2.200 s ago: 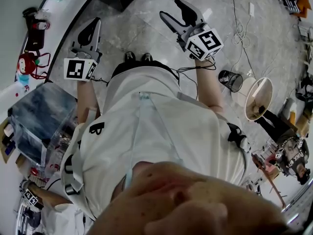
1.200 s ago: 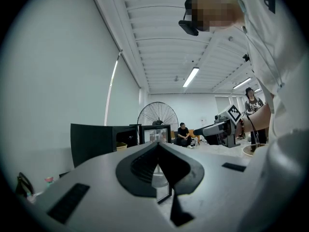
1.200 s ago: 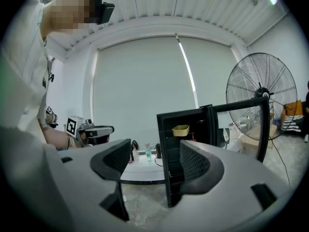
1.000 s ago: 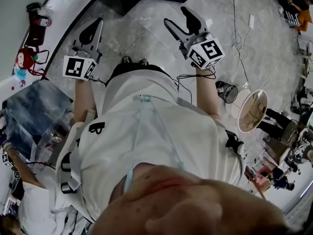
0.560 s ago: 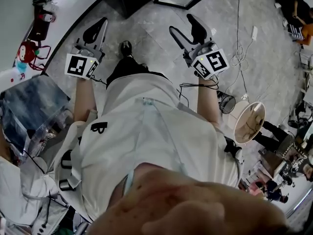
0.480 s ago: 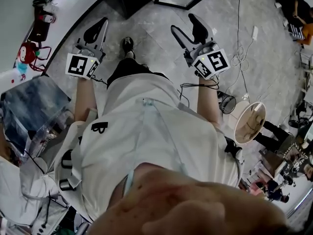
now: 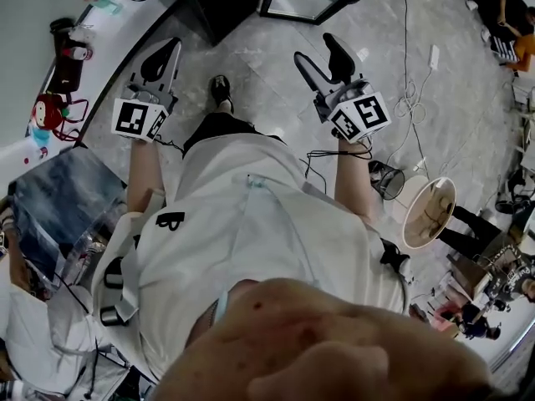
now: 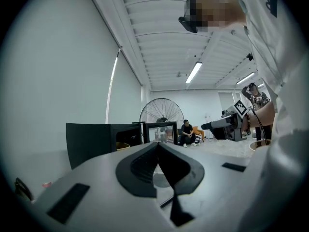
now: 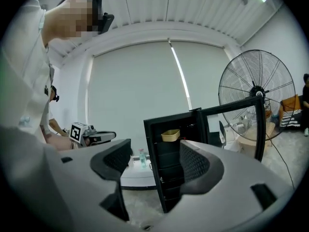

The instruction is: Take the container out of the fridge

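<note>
Now | right gripper (image 9: 155, 154): black ribbed fingers (image 9: 195, 162) apart, nothing between them | yellow tub-shaped container (image 9: 170, 135) beyond their gap, well apart, on the top shelf of the matte black fridge (image 9: 161, 187), glass door (image 9: 234, 124) open | left gripper (image 8: 158, 148): fingers together, empty | wire-cage fan (image 9: 255, 88) right of the right fingers
</note>
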Available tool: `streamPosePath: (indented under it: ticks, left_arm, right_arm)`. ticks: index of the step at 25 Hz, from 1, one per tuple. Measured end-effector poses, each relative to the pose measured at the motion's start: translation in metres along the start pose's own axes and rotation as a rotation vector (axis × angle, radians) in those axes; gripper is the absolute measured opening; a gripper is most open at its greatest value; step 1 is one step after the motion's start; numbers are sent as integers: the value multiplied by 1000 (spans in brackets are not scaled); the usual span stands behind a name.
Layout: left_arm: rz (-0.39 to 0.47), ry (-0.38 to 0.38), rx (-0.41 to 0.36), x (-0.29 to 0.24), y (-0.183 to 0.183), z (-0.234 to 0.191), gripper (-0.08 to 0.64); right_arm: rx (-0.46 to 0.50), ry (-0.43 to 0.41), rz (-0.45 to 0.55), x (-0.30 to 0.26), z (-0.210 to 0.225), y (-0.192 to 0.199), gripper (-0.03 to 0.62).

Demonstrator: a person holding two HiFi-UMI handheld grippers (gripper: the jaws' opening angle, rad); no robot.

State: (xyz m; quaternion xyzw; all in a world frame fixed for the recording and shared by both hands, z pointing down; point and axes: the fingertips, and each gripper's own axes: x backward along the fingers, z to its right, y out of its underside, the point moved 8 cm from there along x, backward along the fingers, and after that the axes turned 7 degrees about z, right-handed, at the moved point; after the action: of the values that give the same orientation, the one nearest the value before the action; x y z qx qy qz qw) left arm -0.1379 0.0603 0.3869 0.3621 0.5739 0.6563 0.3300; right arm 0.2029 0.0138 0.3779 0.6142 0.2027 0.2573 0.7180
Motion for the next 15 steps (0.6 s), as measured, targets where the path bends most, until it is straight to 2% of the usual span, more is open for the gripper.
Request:
streamPosePath:
  ticks: [10, 15]
  left_arm:
    - [-12, 48, -22, -50, 10, -76, 9]
    - [-29, 51, 17, -54, 21, -114, 9]
  right_arm:
    - [34, 23, -12, -91, 44, -14, 305]
    - [45, 17, -28, -141, 57, -12, 305]
